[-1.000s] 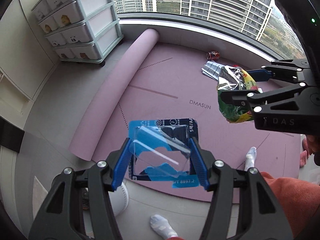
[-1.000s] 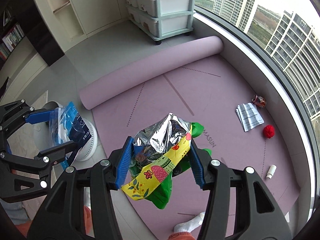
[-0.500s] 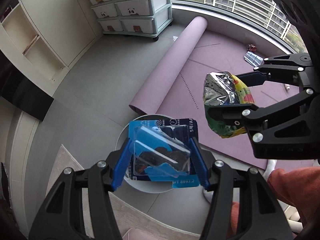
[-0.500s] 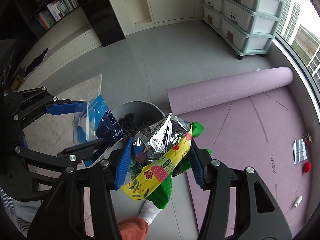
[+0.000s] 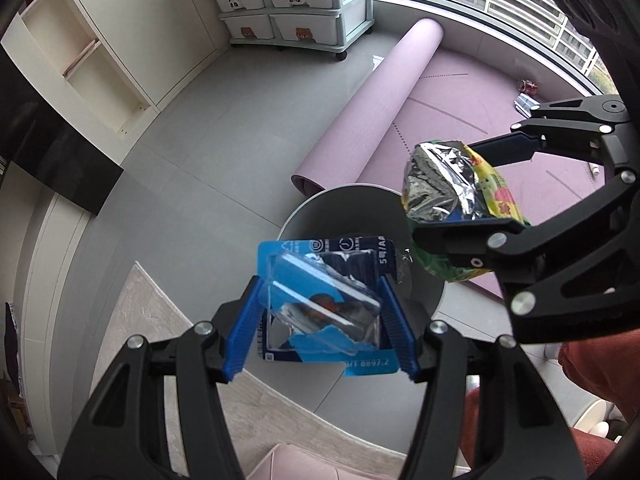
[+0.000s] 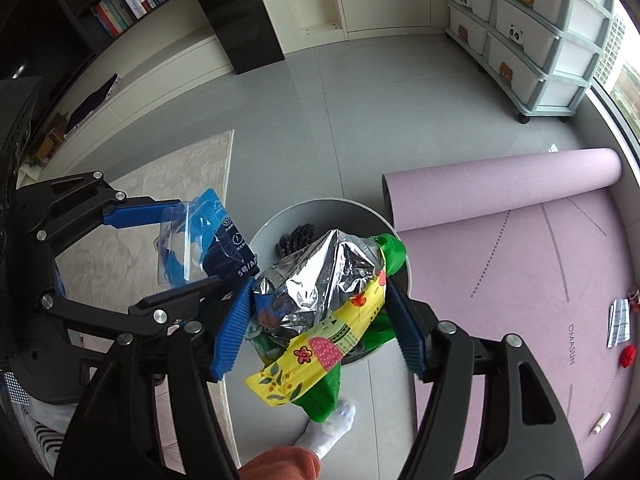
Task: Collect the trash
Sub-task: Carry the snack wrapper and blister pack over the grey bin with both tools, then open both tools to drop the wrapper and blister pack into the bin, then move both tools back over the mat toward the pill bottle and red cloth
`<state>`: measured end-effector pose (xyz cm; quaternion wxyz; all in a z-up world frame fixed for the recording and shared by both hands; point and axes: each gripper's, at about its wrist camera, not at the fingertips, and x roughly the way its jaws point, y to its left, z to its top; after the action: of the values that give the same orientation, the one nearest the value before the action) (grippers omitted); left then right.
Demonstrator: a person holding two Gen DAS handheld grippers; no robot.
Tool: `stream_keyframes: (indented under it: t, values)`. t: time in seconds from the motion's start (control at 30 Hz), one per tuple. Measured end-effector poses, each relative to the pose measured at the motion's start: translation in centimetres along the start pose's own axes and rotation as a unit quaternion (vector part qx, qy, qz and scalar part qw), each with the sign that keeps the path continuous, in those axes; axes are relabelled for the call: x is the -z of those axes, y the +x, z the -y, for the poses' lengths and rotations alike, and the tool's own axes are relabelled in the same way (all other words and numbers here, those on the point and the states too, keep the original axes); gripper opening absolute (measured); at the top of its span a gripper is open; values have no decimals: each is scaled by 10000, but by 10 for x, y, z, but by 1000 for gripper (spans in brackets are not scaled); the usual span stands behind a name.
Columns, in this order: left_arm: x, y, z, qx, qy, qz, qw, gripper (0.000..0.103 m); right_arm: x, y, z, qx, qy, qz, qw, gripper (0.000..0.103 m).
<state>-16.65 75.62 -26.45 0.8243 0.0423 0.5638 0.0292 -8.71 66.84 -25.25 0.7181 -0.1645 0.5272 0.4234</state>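
1. Left gripper (image 5: 320, 320): its blue pads are clamped on a torn blue blister pack (image 5: 324, 304) with a clear plastic bubble, gripped across the short sides, so the card's long axis runs away from the wrist. In the left wrist view the far end of the pack overlaps the near rim of the bin, while the jaws themselves sit over the grey floor and the pale rug (image 5: 168, 344). Judged from that, this hand needs to carry further forward before it lets go.

2. Round grey waste bin (image 6: 276, 224): it stands on the floor between the rug and the rolled end of the purple yoga mat (image 6: 500, 184). Something dark already lies inside.

3. Right gripper (image 6: 320, 320): its jaws are opening, with a crumpled foil snack bag (image 6: 320, 300), yellow and green on the outside, between them. The right pad looks to have come off the bag, while the left pad is close against it; whether the bag is already falling cannot be told. In the right wrist view the bag hangs directly above the bin's mouth, so this is the hand better placed to drop.

4. Far right, on the open mat: a striped wrapper (image 6: 619, 322), a red ball-like scrap (image 6: 628, 356) and a small white tube (image 6: 601, 423) are not yet collected.
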Motion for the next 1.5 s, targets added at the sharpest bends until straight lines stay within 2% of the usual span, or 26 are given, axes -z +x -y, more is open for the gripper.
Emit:
stream_keyframes:
  t: [0.1, 0.5, 0.57, 0.63, 0.7, 0.97, 1.07, 1.2, 1.5]
  values:
    - [2, 5, 2, -11, 23, -32, 10000, 58, -4, 7, -3, -3, -60, 36, 10000, 74]
    - [-11, 29, 9, 121, 206, -141, 9996, 60, 1, 1, 28, 222, 227, 60, 9995, 74]
    - [-14, 34, 14, 130, 311, -197, 9992, 63, 3, -1, 33, 261, 280, 66, 9992, 74]
    - [-17, 36, 21, 111, 404, -187, 9989, 72, 7, -4, 39, 305, 342, 89, 9989, 74]
    - [-21, 37, 27, 134, 476, -213, 9985, 76, 11, -8, 47, 327, 438, 113, 9984, 74]
    - [-39, 30, 67, 30, 834, -263, 9962, 76, 31, -36, 89, 524, 877, 314, 9943, 74]
    - [-53, 22, 94, -39, 1012, -176, 9947, 79, 50, -57, 119, 648, 1168, 405, 9902, 74]
    - [-81, 10, 150, 109, 1246, -23, 9921, 80, 88, -92, 168, 926, 1626, 521, 9810, 74]
    - [-148, -9, 341, 604, 2038, 267, 9768, 81, 208, -192, 302, 1638, 2673, 707, 9470, 74]
